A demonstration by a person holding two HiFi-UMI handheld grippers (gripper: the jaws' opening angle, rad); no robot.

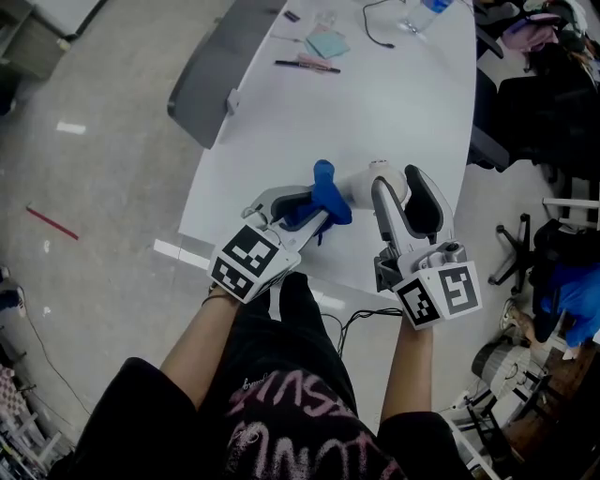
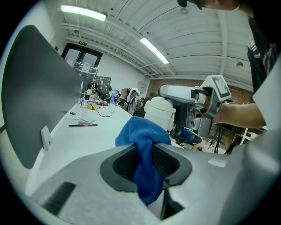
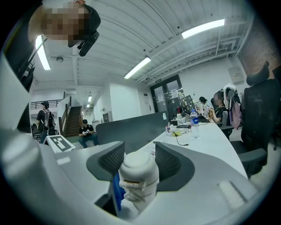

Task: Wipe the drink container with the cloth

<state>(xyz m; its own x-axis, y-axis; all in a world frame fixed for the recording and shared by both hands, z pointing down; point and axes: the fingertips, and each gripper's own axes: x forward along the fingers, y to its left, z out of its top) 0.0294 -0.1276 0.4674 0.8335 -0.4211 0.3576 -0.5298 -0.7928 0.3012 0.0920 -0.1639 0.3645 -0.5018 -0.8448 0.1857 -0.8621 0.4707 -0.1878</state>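
Head view looks steeply down on a long white table (image 1: 375, 94) with a grey floor to its left and office chairs to its right; the person stands at its near end with a gripper in each hand.

The right gripper (image 1: 398, 178) is clamped around the white plastic drink container (image 1: 361, 187). The right gripper view shows its two ribbed pads pressed against either side of the bottle's rounded cap, so the container (image 3: 138, 176) sits upright between the jaws, at the near end of the table.

The left gripper (image 1: 314, 214) is clenched on a blue terry cloth (image 1: 330, 192). In the left gripper view the cloth (image 2: 142, 145) is pinched between the pads, bunching out in front and hanging below them, with the container (image 2: 159, 112) just beyond it.

From above, the cloth lies just beside the container's left side, perhaps touching; I cannot tell for certain. A strip of blue also shows low beside the bottle in the right gripper view.

My reading is that both grasps are done and the wiping itself is in hand or about to start. No stain shows, so how much surface has been covered cannot be judged; the far side and the cap held between the pads likely remain.

Farther up the table lie a clear water bottle (image 1: 427, 11), a pale teal pad (image 1: 328, 44), a black cable (image 1: 375, 37) and pens (image 1: 307, 64).
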